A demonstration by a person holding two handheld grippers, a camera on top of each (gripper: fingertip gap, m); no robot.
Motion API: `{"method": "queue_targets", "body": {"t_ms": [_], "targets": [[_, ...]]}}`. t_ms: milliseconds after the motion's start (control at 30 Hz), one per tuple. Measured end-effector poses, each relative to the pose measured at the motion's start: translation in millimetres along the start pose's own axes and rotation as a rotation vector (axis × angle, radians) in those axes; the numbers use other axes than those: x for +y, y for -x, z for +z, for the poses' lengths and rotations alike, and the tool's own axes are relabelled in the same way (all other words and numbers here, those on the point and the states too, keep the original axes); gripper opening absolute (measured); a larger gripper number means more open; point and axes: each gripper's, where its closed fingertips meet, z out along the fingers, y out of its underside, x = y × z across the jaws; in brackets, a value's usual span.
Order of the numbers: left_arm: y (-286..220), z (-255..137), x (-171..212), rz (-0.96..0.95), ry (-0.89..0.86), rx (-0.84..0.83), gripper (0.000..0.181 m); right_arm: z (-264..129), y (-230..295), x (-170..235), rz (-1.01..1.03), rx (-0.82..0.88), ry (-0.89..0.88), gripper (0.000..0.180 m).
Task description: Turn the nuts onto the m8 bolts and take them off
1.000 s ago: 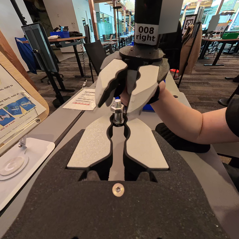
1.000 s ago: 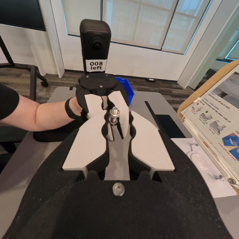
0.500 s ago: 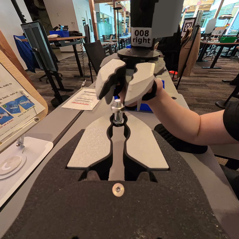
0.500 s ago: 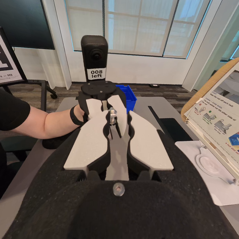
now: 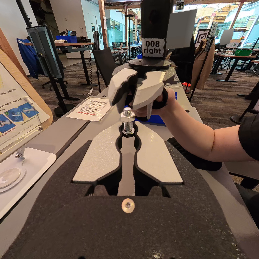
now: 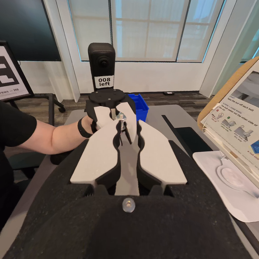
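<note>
Wide grey counter (image 5: 72, 134) under everything, an instruction board (image 6: 236, 116) propped at its edge on a white base, and a blue bin (image 6: 140, 106) sitting behind the action. In front of that, the left gripper (image 5: 127, 132) is clenched around the head end of the bolt (image 5: 127, 126), which stands upright with its threaded end pointing up. The right gripper (image 5: 138, 109) hovers just above, its fingers (image 5: 120, 89) parted and released, gripping nothing, with the tips straddling the top of the thread but not touching it as far as the left wrist view shows. And there's the nut (image 5: 127, 117), small and bright, sitting high on the thread with a few turns of bolt poking out above it and bare thread below. From the right wrist view the nut (image 6: 120, 118) shows just past the tip of one near finger, so the lineup looks slightly off to one side. My read: the next step is a fresh bite on the nut for another turn. The risk is clear, since closing off-centre could catch the thread rather than the flats and slip, or tilt the bolt in the left grip. And if the nut is nearly off, a loose pinch could let it drop and roll across the counter.
</note>
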Motion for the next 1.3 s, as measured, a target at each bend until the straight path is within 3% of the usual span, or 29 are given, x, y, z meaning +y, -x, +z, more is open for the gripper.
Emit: {"method": "queue_targets", "body": {"t_ms": [233,500,700,867,1033,1300], "targets": [[-3,4,3,0.014,0.016,0.01,0.012,15,14,-1,-0.041,-0.021,0.017,0.026],[-1,0,-1,0.005,0.001,0.001,0.012,-1,1,-6,0.031,-0.006,-0.027,0.021],[-3,3,0,0.013,0.012,-0.001,0.012,16,9,1,-0.041,0.028,0.046,0.026],[0,-1,-3,0.0,-0.007,-0.009,0.012,0,-4,-3,0.011,0.042,0.002,0.022],[4,-1,-2,-0.013,-0.007,-0.021,0.012,5,11,-8,0.023,-0.034,-0.019,0.024],[2,-1,-3,-0.007,-0.001,-0.024,0.012,2,-6,0,0.026,0.05,0.009,0.022]]}}
